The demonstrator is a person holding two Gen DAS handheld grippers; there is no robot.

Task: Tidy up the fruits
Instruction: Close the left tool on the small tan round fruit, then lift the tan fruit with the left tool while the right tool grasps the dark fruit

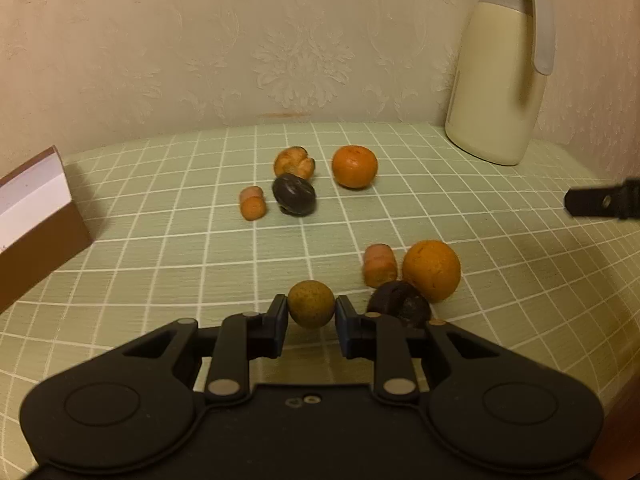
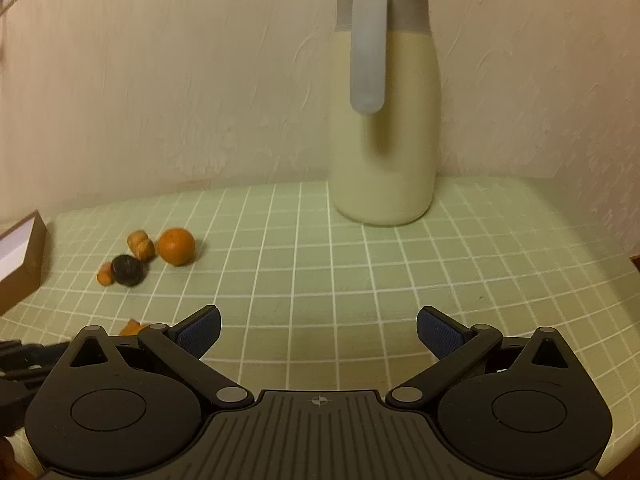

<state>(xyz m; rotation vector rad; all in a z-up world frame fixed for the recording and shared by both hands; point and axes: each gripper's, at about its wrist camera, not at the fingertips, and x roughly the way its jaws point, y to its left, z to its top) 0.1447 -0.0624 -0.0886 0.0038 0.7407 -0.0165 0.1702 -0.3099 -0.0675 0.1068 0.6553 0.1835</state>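
The left gripper (image 1: 311,312) pinches the brownish round fruit (image 1: 311,304), seemingly just left of the dark fruit (image 1: 400,305); the right gripper (image 2: 319,332) gapes empty.

My left gripper (image 1: 311,312) is matt black plastic with dull metal pivot pins, and its jaws press on a small brownish-green fruit (image 1: 311,304) with a rough, unshiny skin. The jaws of my right gripper (image 2: 318,330) carry blue, finely dotted pads (image 2: 438,332). The counter (image 1: 160,248) wears a pale green woven-looking cloth, matt, with a white grid. The mandarin (image 1: 354,166) has a faintly glossy peel. The jug (image 2: 384,120) looks like smooth cream plastic with a grey satin handle. The wall (image 1: 300,48) is embossed paper.
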